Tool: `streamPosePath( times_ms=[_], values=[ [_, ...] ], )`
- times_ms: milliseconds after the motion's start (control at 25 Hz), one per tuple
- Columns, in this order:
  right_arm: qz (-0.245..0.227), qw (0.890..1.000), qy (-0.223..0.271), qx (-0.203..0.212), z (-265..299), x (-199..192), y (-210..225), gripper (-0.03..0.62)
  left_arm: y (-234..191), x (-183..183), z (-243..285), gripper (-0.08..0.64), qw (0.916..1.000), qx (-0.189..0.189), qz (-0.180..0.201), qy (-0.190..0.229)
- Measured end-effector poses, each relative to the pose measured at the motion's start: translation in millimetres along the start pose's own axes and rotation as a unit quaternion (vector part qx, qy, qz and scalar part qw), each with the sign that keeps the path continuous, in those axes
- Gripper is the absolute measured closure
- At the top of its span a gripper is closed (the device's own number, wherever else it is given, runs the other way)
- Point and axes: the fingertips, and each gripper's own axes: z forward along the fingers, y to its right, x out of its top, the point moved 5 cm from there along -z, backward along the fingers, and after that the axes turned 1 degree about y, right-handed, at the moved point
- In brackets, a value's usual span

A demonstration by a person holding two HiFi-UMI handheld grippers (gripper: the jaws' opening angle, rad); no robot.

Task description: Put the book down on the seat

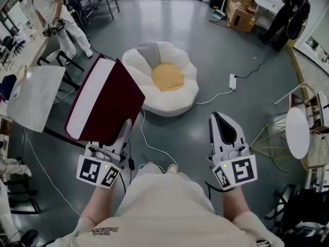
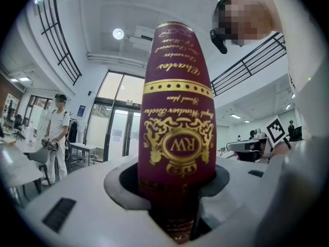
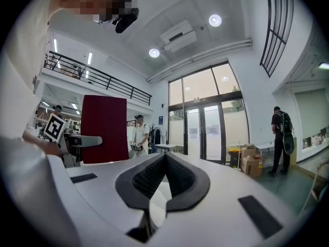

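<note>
A plump, flower-shaped seat (image 1: 165,81), white petals round a yellow centre, sits on the smooth grey floor (image 1: 205,35). In the air beside it, the left gripper (image 1: 125,127) clamps the flat maroon book (image 1: 105,101) with its gilt-lettered spine. The right gripper (image 1: 219,116) is closed and empty, its ribbed pads meeting.

The book (image 2: 177,112) has a matt maroon cover with shiny gilt stamping, and the seat (image 1: 180,98) looks plush cloth.
</note>
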Motion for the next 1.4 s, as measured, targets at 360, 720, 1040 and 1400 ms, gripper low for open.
streamPosePath(
  times_ms=[360, 720, 1040, 1400],
  values=[
    [0.007, 1.0, -0.002, -0.004, -16, -10, 10, 0.594, 14, -2, 5, 0.341, 0.9999, -0.01, 0.003, 0.007],
    [0.003, 1.0, -0.006, -0.009, 14, -24, 22, 0.594, -3, -12, 42, 0.341, 0.9994, -0.029, 0.007, 0.019],
    [-0.002, 1.0, -0.021, -0.011, 75, -40, 51, 0.594, -35, -24, 103, 0.341, 0.9984, -0.047, 0.004, 0.033],
    [0.008, 0.999, -0.038, -0.009, 178, -52, 80, 0.594, -103, -33, 183, 0.341, 0.9983, -0.05, -0.009, 0.026]
  ],
)
